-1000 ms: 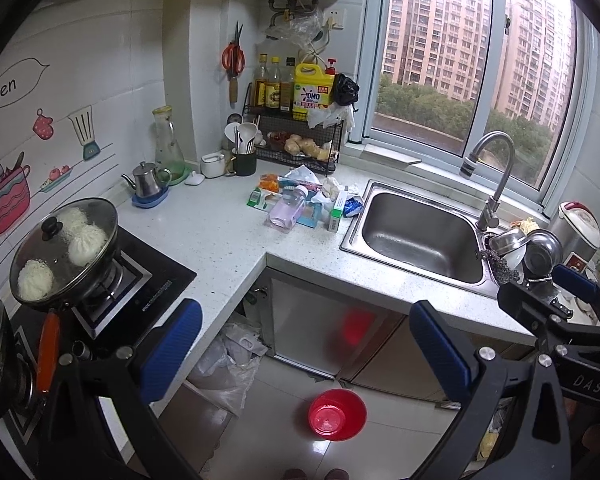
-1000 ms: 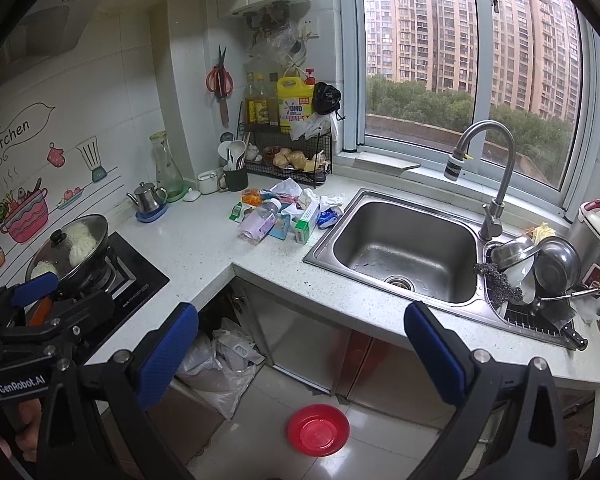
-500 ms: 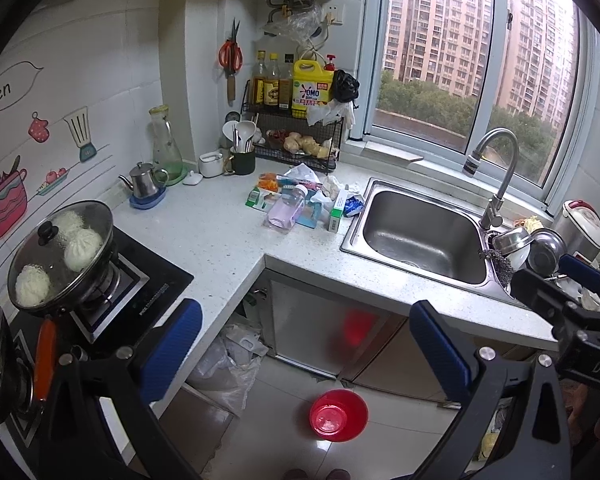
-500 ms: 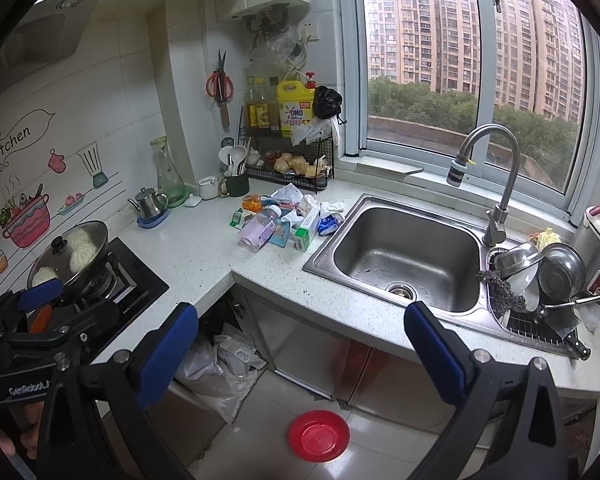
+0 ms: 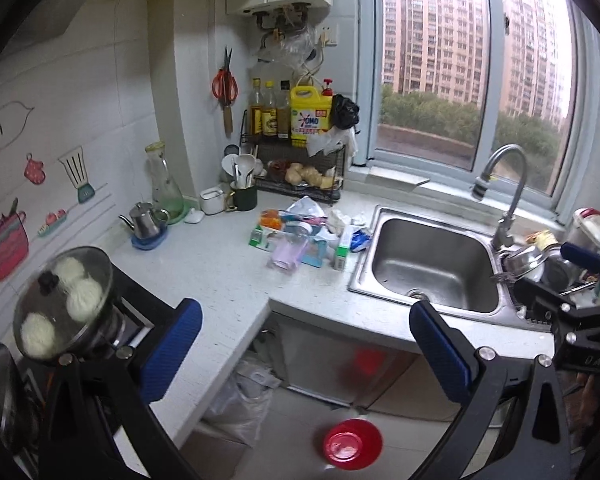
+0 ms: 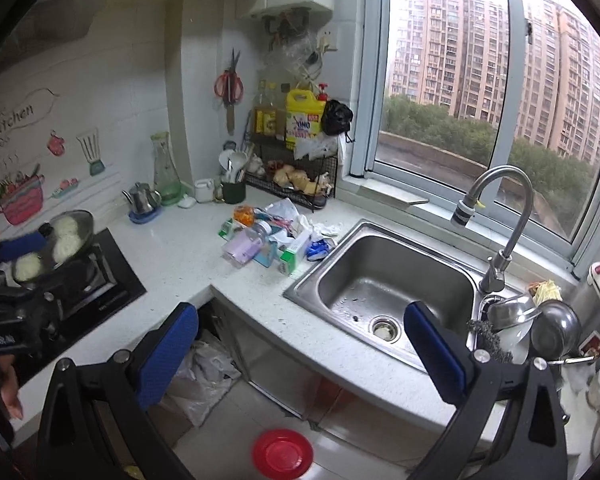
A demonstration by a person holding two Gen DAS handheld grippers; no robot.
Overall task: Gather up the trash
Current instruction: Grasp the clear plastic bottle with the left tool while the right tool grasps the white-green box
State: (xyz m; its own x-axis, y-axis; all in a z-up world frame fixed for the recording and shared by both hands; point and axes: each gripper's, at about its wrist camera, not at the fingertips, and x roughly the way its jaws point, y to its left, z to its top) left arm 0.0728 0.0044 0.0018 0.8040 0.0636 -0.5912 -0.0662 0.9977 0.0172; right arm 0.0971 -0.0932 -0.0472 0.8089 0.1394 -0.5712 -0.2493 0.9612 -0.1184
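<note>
Blue-padded fingers of the left gripper and right gripper stand spread wide, each holding nothing, above the floor before the counter. Compared with the earlier frames, both views have advanced toward the counter and the trash pile appears larger. One red basin lies on the floor; one plastic bag sits under the counter. Beyond, one lidded pan holds three white buns. The pile lies on the counter, just left of the one sink, with a lilac bottle in front.
</note>
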